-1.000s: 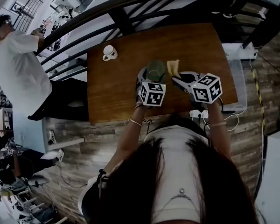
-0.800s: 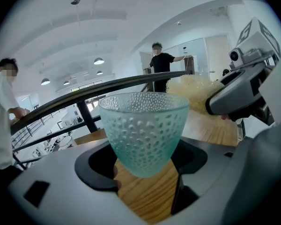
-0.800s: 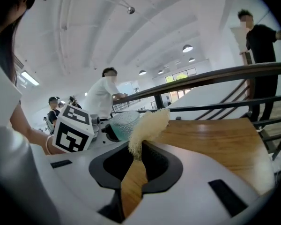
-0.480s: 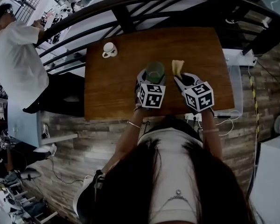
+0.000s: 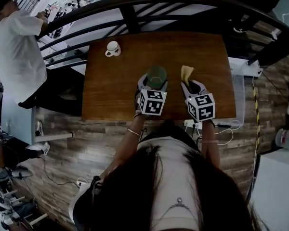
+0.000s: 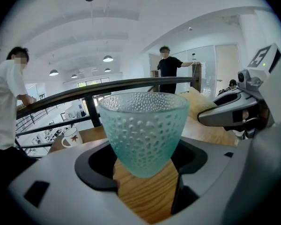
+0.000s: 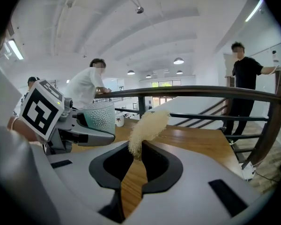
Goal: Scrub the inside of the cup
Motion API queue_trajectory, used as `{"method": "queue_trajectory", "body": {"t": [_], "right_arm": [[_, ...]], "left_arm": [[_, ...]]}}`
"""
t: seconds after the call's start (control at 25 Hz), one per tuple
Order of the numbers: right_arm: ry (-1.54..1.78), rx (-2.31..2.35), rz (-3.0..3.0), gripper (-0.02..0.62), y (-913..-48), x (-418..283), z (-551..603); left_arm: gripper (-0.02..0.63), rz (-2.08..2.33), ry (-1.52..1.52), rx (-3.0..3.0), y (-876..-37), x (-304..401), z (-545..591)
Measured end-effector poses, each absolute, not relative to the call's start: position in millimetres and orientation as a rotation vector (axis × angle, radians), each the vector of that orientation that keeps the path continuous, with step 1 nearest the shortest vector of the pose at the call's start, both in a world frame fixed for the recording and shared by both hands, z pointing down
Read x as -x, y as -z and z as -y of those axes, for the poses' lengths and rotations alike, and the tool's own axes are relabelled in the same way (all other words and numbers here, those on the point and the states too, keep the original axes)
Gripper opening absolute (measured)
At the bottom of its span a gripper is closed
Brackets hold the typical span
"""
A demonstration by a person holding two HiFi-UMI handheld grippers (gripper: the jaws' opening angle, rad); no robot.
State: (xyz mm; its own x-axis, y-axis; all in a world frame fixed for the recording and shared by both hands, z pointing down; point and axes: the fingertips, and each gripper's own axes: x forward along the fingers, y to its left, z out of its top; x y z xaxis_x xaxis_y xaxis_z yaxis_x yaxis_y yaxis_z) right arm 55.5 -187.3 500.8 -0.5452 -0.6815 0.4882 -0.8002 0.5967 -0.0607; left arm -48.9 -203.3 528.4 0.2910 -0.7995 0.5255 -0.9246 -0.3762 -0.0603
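A pale green dimpled glass cup (image 6: 143,130) stands upright between the jaws of my left gripper (image 6: 145,172), which is shut on its lower part; in the head view the cup (image 5: 156,75) is above the wooden table (image 5: 111,90). My right gripper (image 7: 135,157) is shut on a yellowish scrubbing cloth (image 7: 146,127) that sticks up and forward from its jaws. In the head view the cloth (image 5: 186,73) is to the right of the cup, apart from it. The left gripper (image 7: 79,132) shows at the left of the right gripper view.
A white mug (image 5: 112,48) with a red mark stands at the table's far left corner. A dark railing (image 5: 149,4) runs along the table's far edge. A person in a white shirt (image 5: 17,47) stands left of the table, another in black (image 7: 246,88) beyond the railing.
The right gripper with the cloth has drawn away to the right of the cup. The left gripper keeps hold of the cup.
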Motion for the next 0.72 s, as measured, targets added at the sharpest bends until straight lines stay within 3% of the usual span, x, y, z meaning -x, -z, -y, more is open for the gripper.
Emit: {"method": "queue_trajectory", "body": {"t": [0.72], "right_arm": [[-0.321, -1.339, 2.337, 0.074, -490, -64, 166]], "left_arm": [[0.354, 1.639, -0.627, -2.233, -514, 69, 172]]}}
